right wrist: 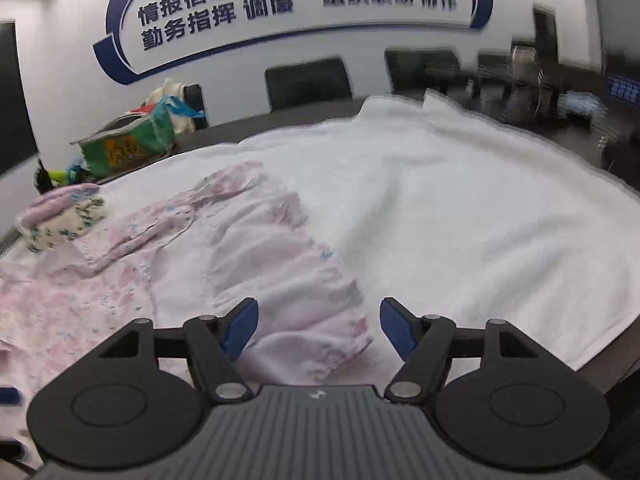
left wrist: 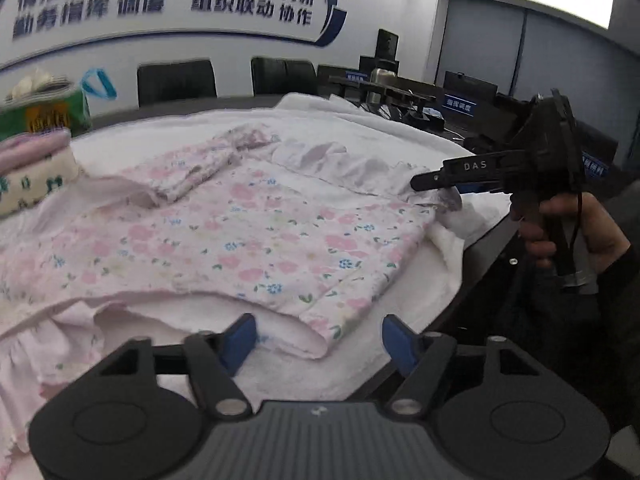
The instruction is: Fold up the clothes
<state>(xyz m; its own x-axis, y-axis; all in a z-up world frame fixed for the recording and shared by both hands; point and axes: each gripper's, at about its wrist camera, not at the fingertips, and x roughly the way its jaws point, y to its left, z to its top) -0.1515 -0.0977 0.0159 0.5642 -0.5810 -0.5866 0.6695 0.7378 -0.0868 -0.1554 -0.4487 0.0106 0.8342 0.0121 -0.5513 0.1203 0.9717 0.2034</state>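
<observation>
White towelling (right wrist: 460,208) covers a dark table below a wall of blue Chinese lettering (right wrist: 216,8). On it lies the pink floral garment (left wrist: 248,240), partly folded, a sleeve turned over its far left part. The left gripper (left wrist: 319,342) hovers at the garment's near hem, jaws wide apart, holding nothing. The right gripper (right wrist: 318,330) is likewise spread wide and empty, with the garment's pale right edge between and just beyond its fingers. Folded clothes (right wrist: 60,216) and a green bag (right wrist: 132,140) sit far left.
</observation>
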